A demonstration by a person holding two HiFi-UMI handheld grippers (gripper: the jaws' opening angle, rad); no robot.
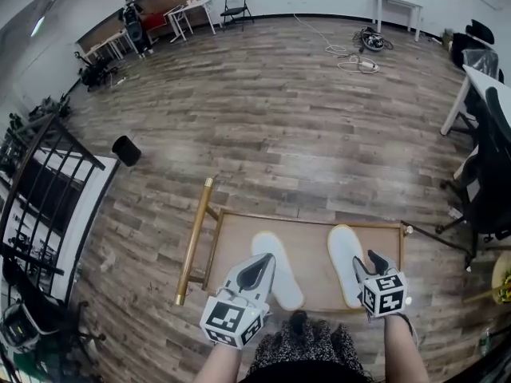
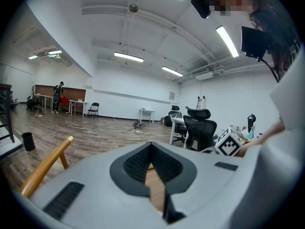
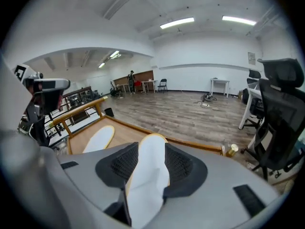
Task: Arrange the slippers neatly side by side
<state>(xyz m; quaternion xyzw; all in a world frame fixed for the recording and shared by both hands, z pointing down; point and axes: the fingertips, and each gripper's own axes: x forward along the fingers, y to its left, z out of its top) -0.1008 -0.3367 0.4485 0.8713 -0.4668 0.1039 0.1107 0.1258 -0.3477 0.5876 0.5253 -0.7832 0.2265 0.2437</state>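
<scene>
Grey left gripper (image 1: 266, 260) sits low and near-level over the left slipper (image 1: 285, 282), jaws closed and empty. Right gripper (image 1: 374, 258) pitches down, jaws wide, straddling the right slipper (image 1: 343, 254) without pinching. I see both white slippers flat on the wooden platform (image 1: 307, 242), apart, not parallel.

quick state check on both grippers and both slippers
left gripper: shut, empty
right gripper: open, right slipper between its fingers
left slipper: flat on the platform, apart from the right slipper
right slipper: flat on the platform, not lifted
</scene>
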